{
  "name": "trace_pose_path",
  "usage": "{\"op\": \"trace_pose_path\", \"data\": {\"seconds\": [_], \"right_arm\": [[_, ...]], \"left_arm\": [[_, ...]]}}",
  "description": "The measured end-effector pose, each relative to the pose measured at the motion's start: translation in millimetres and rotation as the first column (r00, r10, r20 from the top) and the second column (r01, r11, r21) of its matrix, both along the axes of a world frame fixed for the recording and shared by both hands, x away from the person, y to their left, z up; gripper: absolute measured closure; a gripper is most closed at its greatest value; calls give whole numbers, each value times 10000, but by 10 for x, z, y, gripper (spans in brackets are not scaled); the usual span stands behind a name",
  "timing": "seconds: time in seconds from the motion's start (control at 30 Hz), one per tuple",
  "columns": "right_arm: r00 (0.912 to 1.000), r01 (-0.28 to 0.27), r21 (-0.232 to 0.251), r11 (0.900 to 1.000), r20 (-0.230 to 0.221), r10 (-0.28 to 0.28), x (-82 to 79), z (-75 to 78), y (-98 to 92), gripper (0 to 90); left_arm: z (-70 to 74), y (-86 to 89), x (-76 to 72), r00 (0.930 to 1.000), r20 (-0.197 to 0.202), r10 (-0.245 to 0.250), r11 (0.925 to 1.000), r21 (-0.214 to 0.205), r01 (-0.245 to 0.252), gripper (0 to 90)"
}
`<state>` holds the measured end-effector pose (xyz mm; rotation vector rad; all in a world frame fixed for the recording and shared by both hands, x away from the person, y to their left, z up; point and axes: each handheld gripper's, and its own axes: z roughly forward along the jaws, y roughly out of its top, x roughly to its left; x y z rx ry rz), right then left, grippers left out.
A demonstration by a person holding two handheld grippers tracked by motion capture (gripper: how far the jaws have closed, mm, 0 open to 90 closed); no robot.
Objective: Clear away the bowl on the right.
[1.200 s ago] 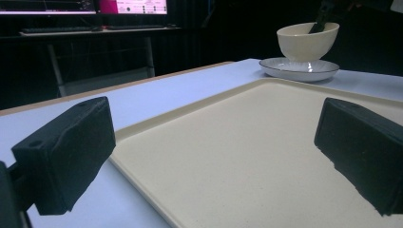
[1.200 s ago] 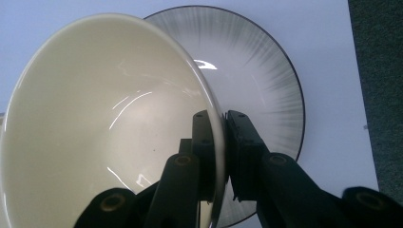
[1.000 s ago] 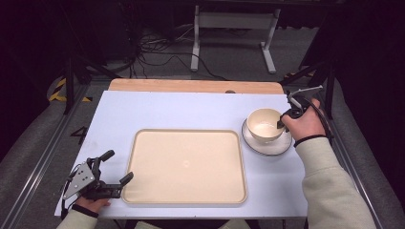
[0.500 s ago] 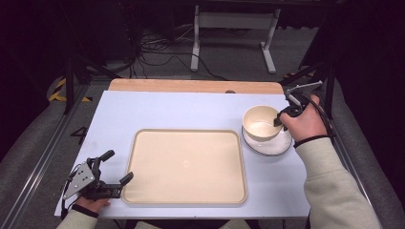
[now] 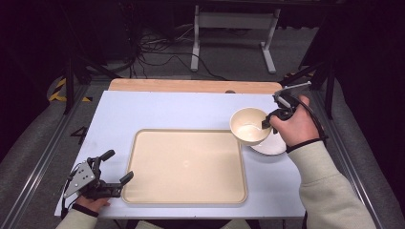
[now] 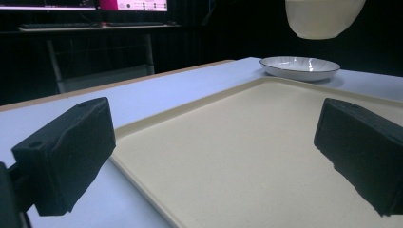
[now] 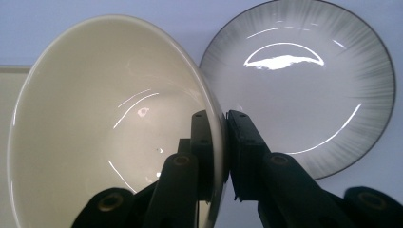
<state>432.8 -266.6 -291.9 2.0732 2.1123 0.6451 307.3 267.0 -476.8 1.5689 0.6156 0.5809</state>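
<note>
Right gripper view: we had the right gripper (image 7: 223, 142) clamped thin on the bowl (image 7: 114, 123) wall, one jaw inside, one outside, the bowl lifted clear of the plate (image 7: 304, 85) and hanging over the tray (image 5: 186, 167) corner. We judged the carry to the tray under way; next it needed lowering level onto the tray. The left gripper (image 5: 112, 174) sat wide open and empty just beside the tray's near left corner. The tray lay on a pale blue table (image 5: 157, 109) in a dark room, with cables (image 5: 157, 52) on the floor beyond.
</note>
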Motion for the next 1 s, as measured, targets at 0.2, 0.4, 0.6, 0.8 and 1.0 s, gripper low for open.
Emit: {"op": "trace_pose_path", "data": {"seconds": [0.2,0.4,0.6,0.8,1.0], "right_arm": [[9979,-653,199,9977,32,652,-65,43,250,814],[9930,-1185,276,9926,30,1185,-101,61,453,813],[9857,-1681,521,9844,-37,1686,-119,56,663,813],[9759,-2174,682,9737,-22,2180,-157,58,854,812],[9643,-2636,781,9615,-49,2648,-206,51,1016,811]], "left_arm": [[1,-1,4,10000,-23,2,10000,5,-2,5],[1,-2,1,10000,-17,-12,10000,9,12,5],[1,0,1,10000,14,-25,10000,39,25,4],[1,0,1,10000,37,-36,10000,40,35,4],[-1,-2,-5,10000,54,-42,10000,8,42,4]]}}
